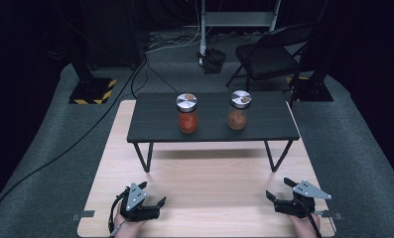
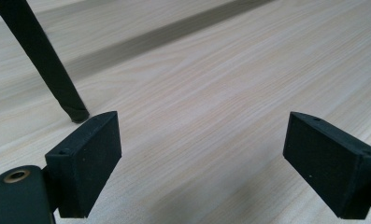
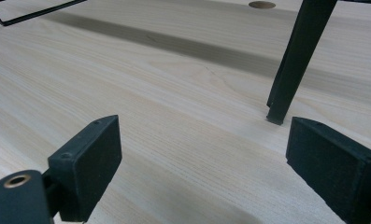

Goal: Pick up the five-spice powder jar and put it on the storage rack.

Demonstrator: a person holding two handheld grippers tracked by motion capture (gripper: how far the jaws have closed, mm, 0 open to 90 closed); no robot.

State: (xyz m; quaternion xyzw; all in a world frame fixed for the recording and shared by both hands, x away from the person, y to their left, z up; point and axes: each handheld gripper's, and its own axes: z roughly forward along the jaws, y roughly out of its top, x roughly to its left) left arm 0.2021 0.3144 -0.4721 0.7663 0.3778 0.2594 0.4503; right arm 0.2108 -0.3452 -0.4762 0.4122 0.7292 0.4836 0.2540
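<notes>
Two glass jars with silver lids stand on a small black raised shelf (image 1: 155, 126). The left jar (image 1: 187, 113) holds something orange-red, the right jar (image 1: 238, 111) something brown. My left gripper (image 1: 152, 194) rests near the front left of the light wooden table (image 1: 209, 183), open, with nothing between its jaws. My right gripper (image 1: 280, 188) rests near the front right, also open and empty. In the left gripper view the left gripper (image 2: 202, 163) shows bare wood between its pads. The right gripper (image 3: 202, 165) looks over the same bare wood.
The shelf stands on thin black wire legs (image 1: 144, 157), one leg (image 2: 47, 65) close ahead of the left gripper and one leg (image 3: 295, 65) ahead of the right. Beyond the table are a folding chair (image 1: 269, 54), cables and stand bases on grey floor.
</notes>
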